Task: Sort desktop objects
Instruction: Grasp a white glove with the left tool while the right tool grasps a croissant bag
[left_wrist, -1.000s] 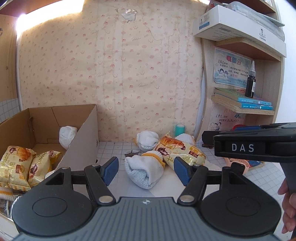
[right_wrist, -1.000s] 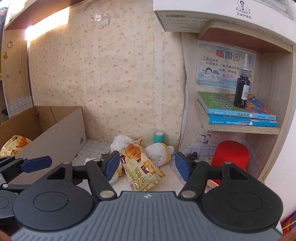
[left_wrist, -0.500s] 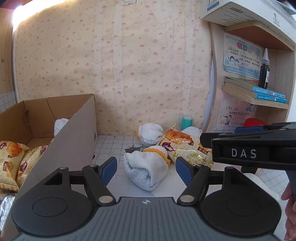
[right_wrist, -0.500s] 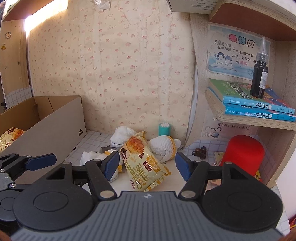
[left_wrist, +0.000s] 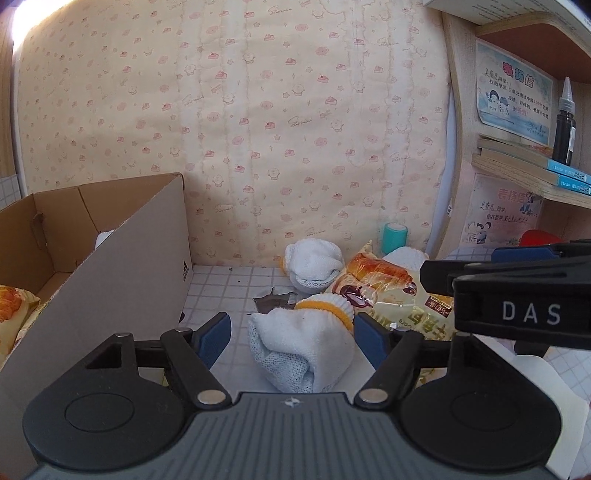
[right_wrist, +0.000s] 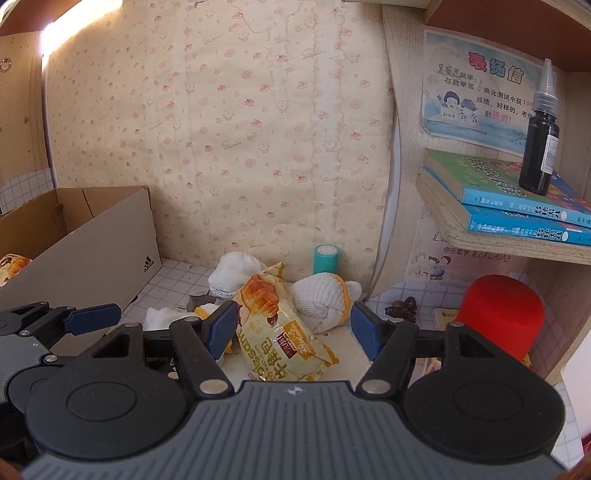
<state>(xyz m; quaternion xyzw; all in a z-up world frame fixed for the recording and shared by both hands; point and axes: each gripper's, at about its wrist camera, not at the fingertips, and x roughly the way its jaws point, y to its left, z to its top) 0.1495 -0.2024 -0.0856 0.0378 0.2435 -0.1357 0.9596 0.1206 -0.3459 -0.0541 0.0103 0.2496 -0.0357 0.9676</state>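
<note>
A rolled white sock with a yellow cuff (left_wrist: 303, 343) lies on the tiled desk between the blue pads of my left gripper (left_wrist: 293, 338); its jaws are opening and the pads stand clear of the sock. A yellow croissant packet (right_wrist: 280, 328) lies between the fingers of my right gripper (right_wrist: 293, 330), which is open and not pressing on it. Behind lie two more white sock rolls (right_wrist: 234, 275) (right_wrist: 325, 299). The cardboard box (left_wrist: 122, 266) at left holds croissant packets (left_wrist: 11, 310) and a white sock.
A teal cylinder (right_wrist: 326, 259) stands by the wallpapered back wall. A red cap (right_wrist: 500, 314) sits under the wooden shelf (right_wrist: 509, 242) at right, which bears books and a dark dropper bottle (right_wrist: 541, 147). The right gripper's body (left_wrist: 517, 295) crosses the left wrist view.
Both grippers have moved forward and down toward the pile. The left jaws have spread wider around the sock. The box has slid further left in both views.
</note>
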